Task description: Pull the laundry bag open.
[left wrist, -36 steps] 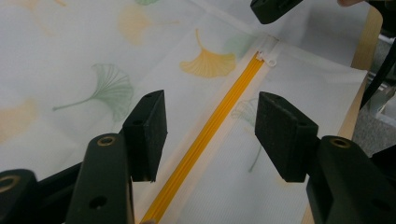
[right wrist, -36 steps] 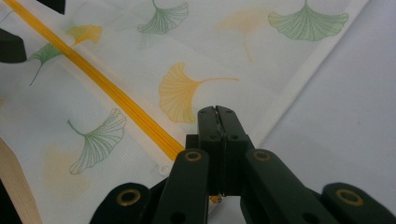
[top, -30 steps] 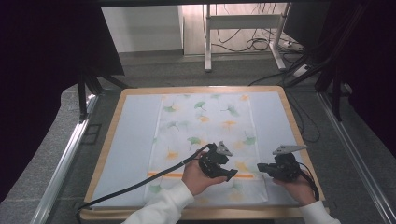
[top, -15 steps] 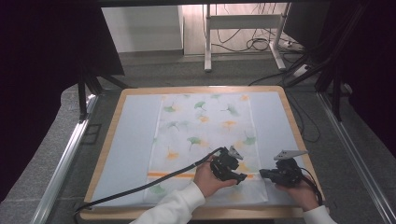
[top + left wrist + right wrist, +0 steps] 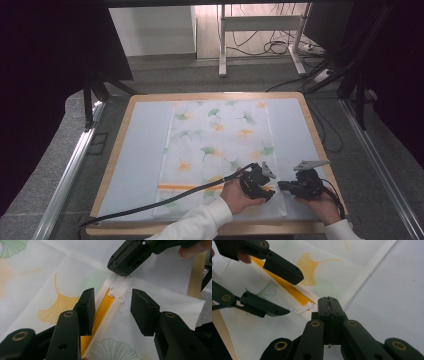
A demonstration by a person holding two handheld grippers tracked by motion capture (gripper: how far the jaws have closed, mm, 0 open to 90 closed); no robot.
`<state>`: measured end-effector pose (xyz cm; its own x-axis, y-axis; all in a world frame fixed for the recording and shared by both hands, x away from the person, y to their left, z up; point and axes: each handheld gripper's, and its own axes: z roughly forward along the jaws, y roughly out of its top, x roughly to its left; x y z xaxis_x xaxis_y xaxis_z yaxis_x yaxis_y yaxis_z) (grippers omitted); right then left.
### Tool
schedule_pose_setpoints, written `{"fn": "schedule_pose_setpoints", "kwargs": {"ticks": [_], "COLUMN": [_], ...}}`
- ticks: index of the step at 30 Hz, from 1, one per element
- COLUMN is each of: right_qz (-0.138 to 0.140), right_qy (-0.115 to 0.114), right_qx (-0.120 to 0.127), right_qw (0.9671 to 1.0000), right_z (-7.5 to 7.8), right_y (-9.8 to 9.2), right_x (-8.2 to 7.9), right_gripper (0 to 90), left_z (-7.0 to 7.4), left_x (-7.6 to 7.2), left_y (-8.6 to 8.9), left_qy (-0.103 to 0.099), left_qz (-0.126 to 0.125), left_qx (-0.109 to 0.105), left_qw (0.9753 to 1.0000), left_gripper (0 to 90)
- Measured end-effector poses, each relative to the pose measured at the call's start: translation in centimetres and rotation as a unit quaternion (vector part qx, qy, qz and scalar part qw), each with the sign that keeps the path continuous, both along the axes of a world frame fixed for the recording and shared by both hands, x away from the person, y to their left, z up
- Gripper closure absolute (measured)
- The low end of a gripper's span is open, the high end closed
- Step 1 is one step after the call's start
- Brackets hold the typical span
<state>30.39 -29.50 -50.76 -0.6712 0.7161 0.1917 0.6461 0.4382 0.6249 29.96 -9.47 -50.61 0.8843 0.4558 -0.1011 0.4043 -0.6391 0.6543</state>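
Straddling small white plastic zipper pull with my left gripper, jaws spread; orange zipper track runs toward lower left. My right gripper pressed together, pinching white ginkgo-print fabric pouch beside pull.

White ginkgo-print pouch, orange zipper, black tools

Left gripper fingers spread wide apart; right gripper fingers pressed together, both near.
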Motion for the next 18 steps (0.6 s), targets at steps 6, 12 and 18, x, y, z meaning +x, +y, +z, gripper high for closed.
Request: {"fn": "schedule_pose_setpoints", "kwargs": {"ticks": [6, 12, 18], "right_qz": [-0.003, -0.003, -0.002], "right_qy": [0.006, 0.008, 0.010], "right_qx": [0.002, 0.001, 0.003], "right_qw": [1.0000, 1.0000, 0.9999], "right_z": [-0.1, -0.2, -0.2], "right_y": [-0.1, 0.0, 0.0], "right_x": [0.2, 0.3, 0.3], "right_gripper": [89.2, 89.2, 89.2], "left_z": [-0.4, -1.2, -1.0], "left_x": [-0.1, 0.1, -0.4], "left_y": [-0.1, -0.3, -1.9], "left_qy": [-0.011, -0.014, -0.046], "left_qz": [-0.008, -0.015, -0.034], "left_qx": [0.015, 0.010, 0.049], "left_qw": [0.9998, 0.9997, 0.9971], "left_gripper": [54.6, 53.5, 51.4]}}
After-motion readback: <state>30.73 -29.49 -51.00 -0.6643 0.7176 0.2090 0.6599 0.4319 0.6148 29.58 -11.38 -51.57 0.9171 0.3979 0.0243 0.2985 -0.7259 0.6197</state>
